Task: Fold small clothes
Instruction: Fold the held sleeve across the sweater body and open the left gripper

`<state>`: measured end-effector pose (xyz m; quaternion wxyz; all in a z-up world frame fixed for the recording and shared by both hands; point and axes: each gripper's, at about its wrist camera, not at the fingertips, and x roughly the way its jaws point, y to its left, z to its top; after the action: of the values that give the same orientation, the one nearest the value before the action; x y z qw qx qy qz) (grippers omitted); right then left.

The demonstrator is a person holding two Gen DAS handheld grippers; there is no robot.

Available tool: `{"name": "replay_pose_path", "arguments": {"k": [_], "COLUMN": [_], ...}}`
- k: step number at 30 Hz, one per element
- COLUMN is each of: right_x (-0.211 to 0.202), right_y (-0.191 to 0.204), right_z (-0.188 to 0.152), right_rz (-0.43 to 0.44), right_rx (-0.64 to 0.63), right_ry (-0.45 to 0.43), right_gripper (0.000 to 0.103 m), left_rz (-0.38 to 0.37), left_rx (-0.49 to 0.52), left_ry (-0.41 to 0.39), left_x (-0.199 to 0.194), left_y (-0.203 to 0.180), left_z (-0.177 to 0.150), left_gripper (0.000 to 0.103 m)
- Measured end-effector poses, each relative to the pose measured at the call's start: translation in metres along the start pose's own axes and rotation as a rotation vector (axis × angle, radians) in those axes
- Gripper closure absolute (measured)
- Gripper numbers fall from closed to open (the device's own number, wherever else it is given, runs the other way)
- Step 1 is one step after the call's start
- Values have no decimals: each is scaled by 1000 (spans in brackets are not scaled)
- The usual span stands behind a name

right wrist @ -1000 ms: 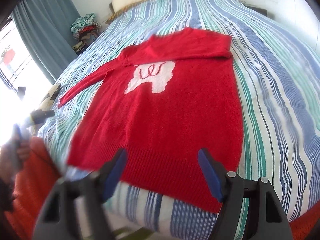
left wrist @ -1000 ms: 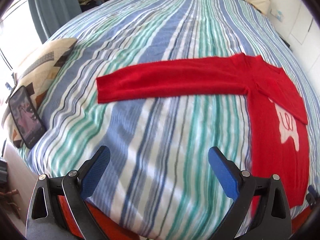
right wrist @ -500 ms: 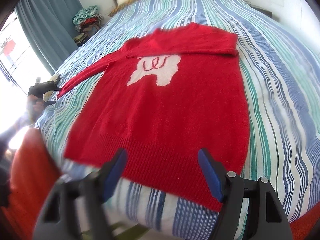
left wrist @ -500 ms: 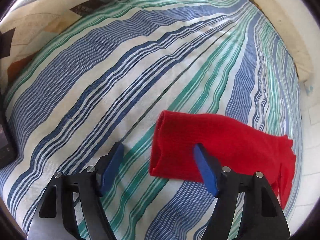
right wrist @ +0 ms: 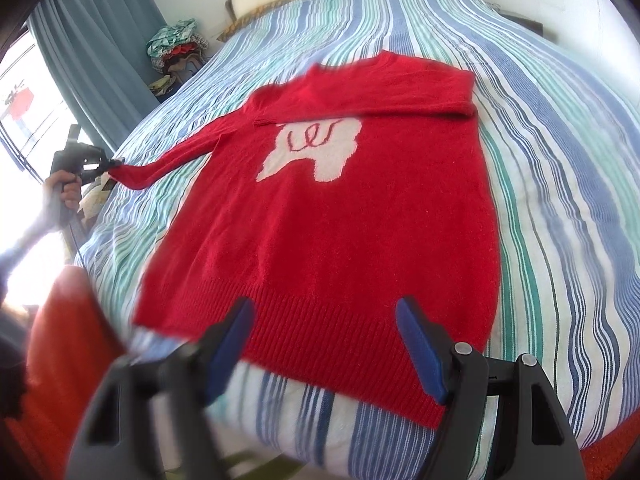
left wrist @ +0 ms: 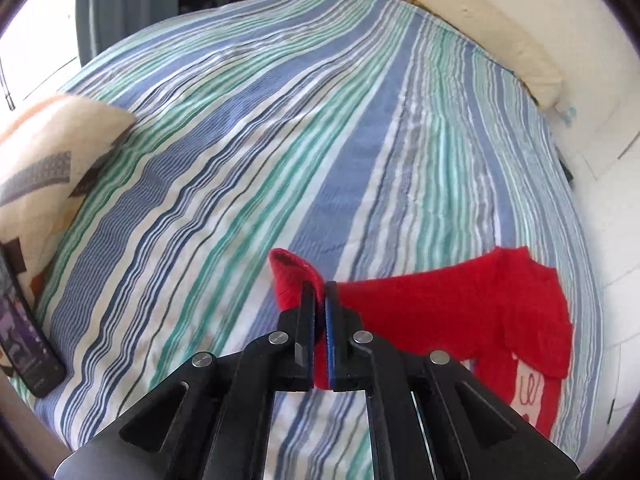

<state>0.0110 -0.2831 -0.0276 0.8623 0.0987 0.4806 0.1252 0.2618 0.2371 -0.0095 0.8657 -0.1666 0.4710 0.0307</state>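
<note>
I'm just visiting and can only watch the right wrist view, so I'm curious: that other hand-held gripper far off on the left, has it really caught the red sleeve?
Observer: Yes. The left hand-held gripper is shut on the sleeve cuff, which bunches up beyond its tips.
Operator: Is anything lying near that side of the bed?
Observer: A patterned cushion sits at the bed's edge.
Operator: Anything else there?
Observer: A dark phone leans against it.
</note>
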Motion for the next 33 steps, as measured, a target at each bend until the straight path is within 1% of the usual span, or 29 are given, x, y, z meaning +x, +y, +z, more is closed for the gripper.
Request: {"name": "replay_pose_path", "arguments": {"k": [3, 5, 7, 10, 13, 16, 17, 18, 19, 20, 21, 23, 25, 26, 28, 30, 31, 33], "right_x": [-1, -2, -4, -8, -12, -15, -16, -16, -16, -16, -15, -15, -17, -17, -16, -12, -10, -5], "right_y": [2, 2, 1, -3, -11, -19, -21, -23, -25, -27, -28, -31, -33, -35, -38, -42, -44, -47], "right_z": [1, 1, 1, 2, 2, 1, 1, 1, 1, 1, 1, 0, -1, -1, -2, -1, -1, -1], "right_rz": [16, 22, 30, 39, 44, 50, 52, 54, 56, 58, 60, 63, 68, 71, 78, 88, 94, 101], "right_rx": [-6, -9, -6, 11, 40, 73, 84, 93, 102, 110, 116, 128, 136, 140, 151, 170, 181, 196], "right_ry": [-7, -13, -20, -35, -49, -58, -60, -60, -61, -62, -62, -64, -67, -67, -64, -55, -48, -36], "right_gripper": [30, 30, 30, 30, 30, 30, 30, 30, 30, 30, 30, 30, 30, 30, 30, 30, 30, 30], "left_rz": [-72, -127, -173, -234, -298, -330, -336, -324, -301, -281, -275, -285, -263, -231, -128, -24, 12, 25], "left_rx": [142, 230, 314, 423, 478, 543, 567, 589, 608, 618, 620, 604, 564, 542, 504, 494, 498, 528], "left_ry": [-20, -22, -23, -35, -9, 20, 46, 78, 112, 133, 131, 129, 122, 103, 67, 58, 64, 79], "left_x": [-13, -16, -16, -12, 2, 23, 31, 41, 52, 58, 59, 57, 56, 55, 59, 68, 71, 74], "left_y": [-82, -139, -195, -271, -327, -365, -372, -378, -380, -380, -374, -351, -320, -298, -255, -213, -197, -178], "left_z": [18, 22, 21, 8, -14, -46, -59, -71, -84, -95, -104, -115, -119, -117, -115, -113, -115, -123], "left_gripper": [101, 101, 101, 101, 101, 100, 96, 86, 75, 54, 47, 44, 43, 42, 41, 41, 41, 42]}}
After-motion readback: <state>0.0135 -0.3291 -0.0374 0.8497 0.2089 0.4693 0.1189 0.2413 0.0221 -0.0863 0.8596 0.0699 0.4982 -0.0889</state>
